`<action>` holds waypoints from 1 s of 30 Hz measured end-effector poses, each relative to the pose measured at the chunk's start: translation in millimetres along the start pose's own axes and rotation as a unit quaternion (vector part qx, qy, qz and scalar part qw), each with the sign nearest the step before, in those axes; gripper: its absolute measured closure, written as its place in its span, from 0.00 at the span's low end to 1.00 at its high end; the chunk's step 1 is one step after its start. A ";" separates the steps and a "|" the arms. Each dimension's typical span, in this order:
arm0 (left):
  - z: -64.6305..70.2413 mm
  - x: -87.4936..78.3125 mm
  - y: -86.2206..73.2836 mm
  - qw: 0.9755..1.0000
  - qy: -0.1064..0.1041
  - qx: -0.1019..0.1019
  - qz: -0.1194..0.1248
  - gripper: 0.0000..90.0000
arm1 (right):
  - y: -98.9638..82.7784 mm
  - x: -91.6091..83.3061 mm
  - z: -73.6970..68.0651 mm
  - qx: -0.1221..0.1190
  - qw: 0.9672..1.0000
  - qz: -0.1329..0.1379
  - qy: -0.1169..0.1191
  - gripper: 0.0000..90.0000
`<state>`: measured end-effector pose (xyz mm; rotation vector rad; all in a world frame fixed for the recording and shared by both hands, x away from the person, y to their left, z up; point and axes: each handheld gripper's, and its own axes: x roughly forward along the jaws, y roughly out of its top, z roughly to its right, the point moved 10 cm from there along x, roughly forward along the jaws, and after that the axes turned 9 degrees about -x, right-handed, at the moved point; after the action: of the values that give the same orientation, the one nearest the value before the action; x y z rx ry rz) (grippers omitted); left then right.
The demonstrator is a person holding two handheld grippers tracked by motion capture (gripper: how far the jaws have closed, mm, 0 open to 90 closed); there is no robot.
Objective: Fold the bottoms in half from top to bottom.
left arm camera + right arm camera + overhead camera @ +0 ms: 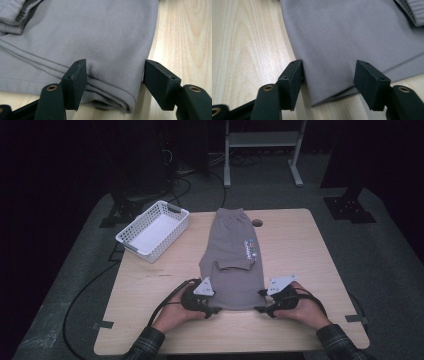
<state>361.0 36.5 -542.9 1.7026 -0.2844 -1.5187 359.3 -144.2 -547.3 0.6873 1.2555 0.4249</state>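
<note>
The left hand-held gripper (113, 82) and right hand-held gripper (328, 82) each straddle a near corner of the folded grey garment (232, 260), jaws open, seemingly not yet pinching. It lies mid-worktop (300, 250); a white basket (153, 230) sits far left.

A grey sweatshirt (234, 257) lay folded into a long strip down the middle of the table, its ribbed hem at the far end. A small coloured print sat on its right side, and a cuffed sleeve was folded across the front. Its near corners were layered, flat on the wood.
</note>
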 end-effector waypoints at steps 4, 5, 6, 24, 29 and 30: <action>0.2 0.4 -0.1 1.000 0.004 0.003 -0.004 0.40 | -0.5 -1.0 2.6 -0.004 1.000 0.002 -0.005 0.55; 0.1 0.5 -0.1 1.000 0.007 0.002 -0.006 0.40 | -0.4 -1.3 2.5 -0.003 1.000 0.002 -0.005 0.58; -0.2 0.9 -0.1 1.000 0.011 0.003 -0.009 0.40 | -0.2 -1.4 2.3 -0.004 1.000 0.003 -0.005 0.61; -12.4 -2.1 2.6 0.999 0.024 -0.027 -0.021 0.82 | 0.1 -2.1 7.5 0.040 0.999 0.006 0.005 0.92; -9.4 -4.3 1.4 0.998 0.006 -0.050 -0.031 0.89 | 0.7 -2.0 6.6 0.038 0.999 -0.002 0.001 0.92; -8.2 -4.8 0.8 0.998 0.001 -0.054 -0.032 0.90 | 0.9 -2.0 6.0 0.039 0.999 -0.003 0.001 0.92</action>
<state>367.5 42.4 -539.4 1.6413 -0.1457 -1.5496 364.6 -146.3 -544.3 0.7485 1.2815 0.3738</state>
